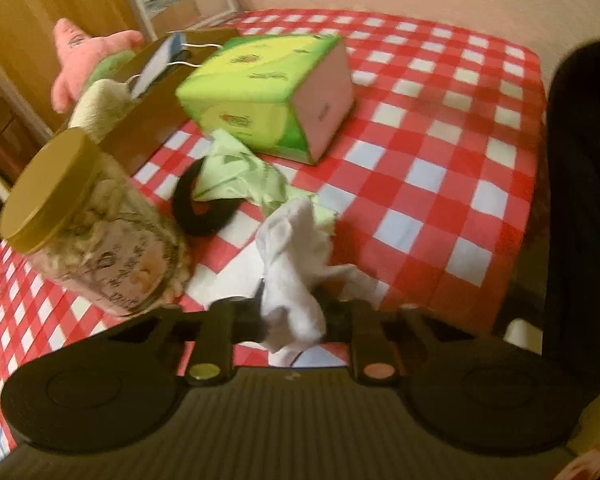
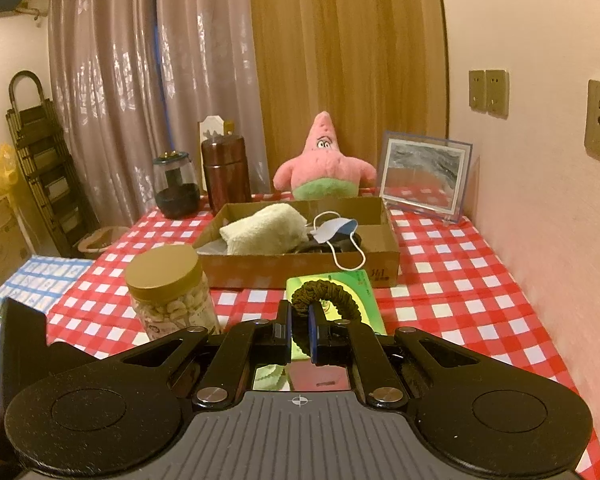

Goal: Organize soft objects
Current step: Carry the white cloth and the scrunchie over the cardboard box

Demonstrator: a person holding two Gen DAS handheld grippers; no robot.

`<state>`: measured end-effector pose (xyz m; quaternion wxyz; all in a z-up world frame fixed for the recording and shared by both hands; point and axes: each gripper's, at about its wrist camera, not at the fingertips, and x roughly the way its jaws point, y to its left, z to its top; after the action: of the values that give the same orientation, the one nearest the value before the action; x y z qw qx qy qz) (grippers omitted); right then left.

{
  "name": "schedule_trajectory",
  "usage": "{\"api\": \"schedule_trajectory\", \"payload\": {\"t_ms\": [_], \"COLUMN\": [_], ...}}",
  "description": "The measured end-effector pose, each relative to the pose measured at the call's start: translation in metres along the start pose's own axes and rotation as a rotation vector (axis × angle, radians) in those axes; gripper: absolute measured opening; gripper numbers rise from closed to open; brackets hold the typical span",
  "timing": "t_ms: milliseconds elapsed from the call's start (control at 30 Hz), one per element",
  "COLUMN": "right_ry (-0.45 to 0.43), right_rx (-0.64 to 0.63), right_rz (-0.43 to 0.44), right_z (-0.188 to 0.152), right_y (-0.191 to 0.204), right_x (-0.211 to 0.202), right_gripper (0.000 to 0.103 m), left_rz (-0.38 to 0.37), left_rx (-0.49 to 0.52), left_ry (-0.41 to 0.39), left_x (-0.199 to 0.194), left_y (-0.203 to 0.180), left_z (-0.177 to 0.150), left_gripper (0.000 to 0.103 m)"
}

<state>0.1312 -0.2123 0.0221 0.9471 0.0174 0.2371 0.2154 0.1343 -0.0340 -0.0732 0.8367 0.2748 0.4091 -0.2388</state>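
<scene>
My left gripper (image 1: 290, 312) is shut on a white cloth (image 1: 294, 260) and holds it over the checkered table (image 1: 440, 128). A crumpled green cloth (image 1: 240, 172) and a black hair band (image 1: 204, 212) lie just beyond it. My right gripper (image 2: 300, 326) is shut on a dark scrunchie (image 2: 324, 300), held above a green tissue pack (image 2: 356, 300). Ahead stands a cardboard box (image 2: 300, 268) holding a cream towel (image 2: 264, 228) and a face mask (image 2: 334, 230). The box (image 1: 148, 136) also shows in the left wrist view, at the left.
A jar of nuts with a gold lid (image 2: 168, 292) stands left of the box, close to my left gripper (image 1: 84, 232). A pink star plush (image 2: 324, 160), a picture frame (image 2: 424, 176), a brown flask (image 2: 226, 172) and a glass jar (image 2: 176, 184) stand at the back. The wall (image 2: 540, 200) is at the right.
</scene>
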Motion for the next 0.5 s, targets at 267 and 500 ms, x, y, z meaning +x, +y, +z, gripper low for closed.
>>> {"api": "schedule_trajectory", "payload": {"t_ms": [267,500], "right_ry": [-0.027,-0.033], "right_rx": [-0.006,-0.006], "right_rz": [0.028,0.071], "right_z": [0.012,0.029], "right_y": [0.006,0.011], "right_x": [-0.01,-0.01], "right_gripper": [0.008,0.008], "left_rz": [0.011,0.002], "left_rx": [-0.12,-0.242], "left_ry": [-0.053,-0.14], "left_x": [-0.037,-0.082], "left_y": [0.027,0.062], "left_z": [0.009,0.032], "left_gripper": [0.007,0.007]}}
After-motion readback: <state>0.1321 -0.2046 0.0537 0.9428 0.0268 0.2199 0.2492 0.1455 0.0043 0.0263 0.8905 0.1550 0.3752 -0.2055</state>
